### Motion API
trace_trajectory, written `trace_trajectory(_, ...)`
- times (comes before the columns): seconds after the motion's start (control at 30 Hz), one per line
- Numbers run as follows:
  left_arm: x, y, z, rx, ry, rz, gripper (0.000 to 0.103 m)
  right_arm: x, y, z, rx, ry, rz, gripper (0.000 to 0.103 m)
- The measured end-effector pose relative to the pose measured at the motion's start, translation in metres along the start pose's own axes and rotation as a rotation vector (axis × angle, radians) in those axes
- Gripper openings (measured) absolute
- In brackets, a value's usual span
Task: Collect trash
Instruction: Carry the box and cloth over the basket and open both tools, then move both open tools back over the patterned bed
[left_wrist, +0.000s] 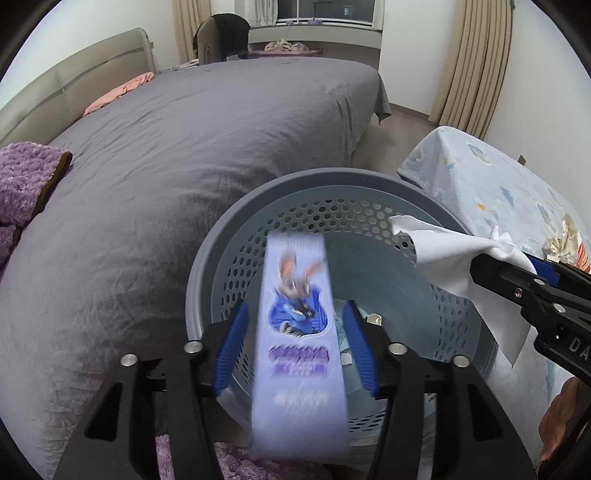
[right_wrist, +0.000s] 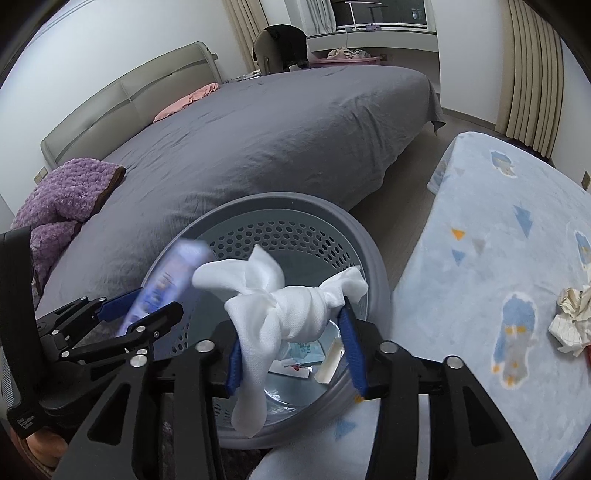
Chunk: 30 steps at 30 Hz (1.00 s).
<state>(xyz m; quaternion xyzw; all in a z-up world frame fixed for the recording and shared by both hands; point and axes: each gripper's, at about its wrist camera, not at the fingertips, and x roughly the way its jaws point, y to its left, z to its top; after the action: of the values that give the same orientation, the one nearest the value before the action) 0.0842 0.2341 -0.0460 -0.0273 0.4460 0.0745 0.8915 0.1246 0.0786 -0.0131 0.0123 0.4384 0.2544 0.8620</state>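
A grey perforated waste basket (left_wrist: 229, 243) stands by the bed; it also shows in the right wrist view (right_wrist: 373, 254), with scraps of trash on its bottom. My left gripper (left_wrist: 295, 314) is open over the basket. A purple cartoon-printed package (left_wrist: 295, 332) sits blurred between its fingers, not pinched, and shows blurred in the right wrist view (right_wrist: 166, 280). My right gripper (right_wrist: 291, 325) is shut on a white crumpled cloth (right_wrist: 295, 306) above the basket. The cloth also shows in the left wrist view (left_wrist: 454, 258).
A large bed with a grey cover (left_wrist: 207, 129) lies to the left, with a purple blanket (right_wrist: 66, 195) on it. A table under a light blue cartoon cloth (right_wrist: 498, 240) stands to the right, with crumpled paper (right_wrist: 570, 317) on it.
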Motion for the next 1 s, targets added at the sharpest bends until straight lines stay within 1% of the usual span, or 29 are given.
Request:
trace_trajectory(0.03,-0.001,0.002,0.0,-0.001,-0.003,0.003,0.062,-0.001,0.0,0.0,0.001,-0.006,-0.003,0.059)
trace_trajectory(0.07,-0.002,0.003,0.0,-0.002,-0.005,0.006,0.062,-0.001,0.0,0.0,0.001,-0.008,-0.007,0.059)
trace_trajectory(0.3,-0.003,0.009,-0.001,-0.021,-0.002,0.023,0.067,0.0,0.0,-0.002,0.001,-0.001,-0.022,0.059)
trace_trajectory(0.43,-0.006,0.011,-0.003,-0.024,-0.012,0.04,0.071,-0.001,0.001,-0.003,-0.001,-0.001,-0.026,0.059)
trace_trajectory(0.67,-0.011,0.014,-0.003,-0.029,-0.024,0.061,0.075,-0.001,0.002,-0.004,-0.003,-0.001,-0.027,0.059)
trace_trajectory(0.83,-0.014,0.014,-0.004,-0.032,-0.031,0.072,0.083,-0.003,0.002,-0.006,-0.001,-0.003,-0.031,0.059)
trace_trajectory(1.0,-0.017,0.014,-0.004,-0.032,-0.036,0.082,0.085,-0.006,0.0,-0.008,0.007,-0.004,-0.033,0.059)
